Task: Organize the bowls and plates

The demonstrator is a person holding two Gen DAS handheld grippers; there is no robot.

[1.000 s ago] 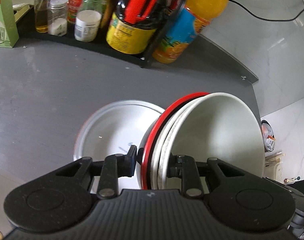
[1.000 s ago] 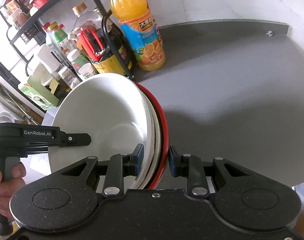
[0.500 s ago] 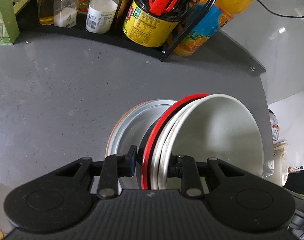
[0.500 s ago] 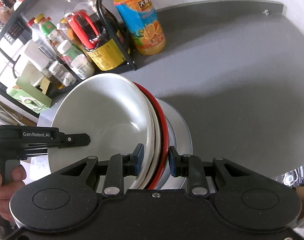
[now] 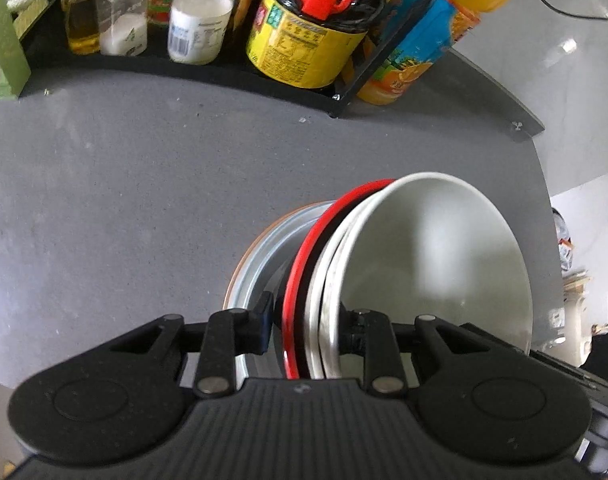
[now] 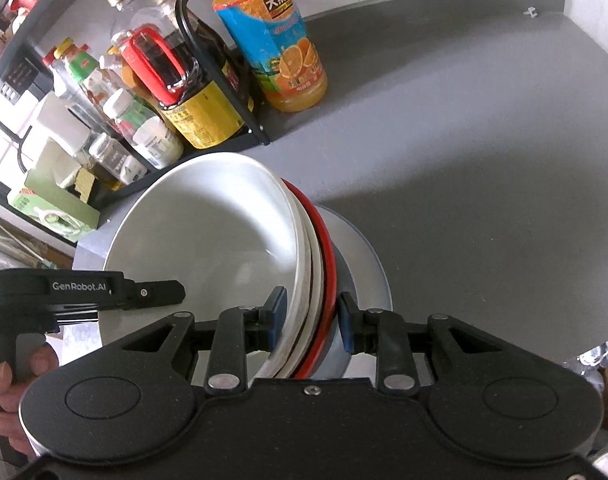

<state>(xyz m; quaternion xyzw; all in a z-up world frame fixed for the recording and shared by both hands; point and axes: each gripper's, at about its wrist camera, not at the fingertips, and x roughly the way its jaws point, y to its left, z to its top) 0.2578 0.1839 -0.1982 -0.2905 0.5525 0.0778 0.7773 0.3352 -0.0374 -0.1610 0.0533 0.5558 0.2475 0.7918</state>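
Several nested white bowls (image 5: pixel 436 272) sit inside a red-rimmed black bowl (image 5: pixel 304 280), and the stack is tilted on edge. My left gripper (image 5: pixel 306 324) is shut on the stack's rim at one side. On the opposite side my right gripper (image 6: pixel 310 320) is shut on the same stack (image 6: pixel 207 240). Directly below the stack, a grey plate (image 5: pixel 255 264) with an orange edge lies on the counter (image 5: pixel 123 200). In the right wrist view the plate (image 6: pixel 364 276) shows to the right of the red rim (image 6: pixel 328 256). Whether the stack touches the plate is hidden.
A black rack with a dark sauce bottle (image 5: pixel 304 40) and several jars lines the back. Beside it stands an orange juice bottle (image 6: pixel 271 40), and a green box (image 6: pixel 51 208) sits at the left. A hand (image 6: pixel 7 372) holds the left gripper's handle. The counter ends at the right.
Both grippers have carried the bowl stack toward the rack and over the grey plate. More of the plate is now covered by the stack. Both grips are unchanged.
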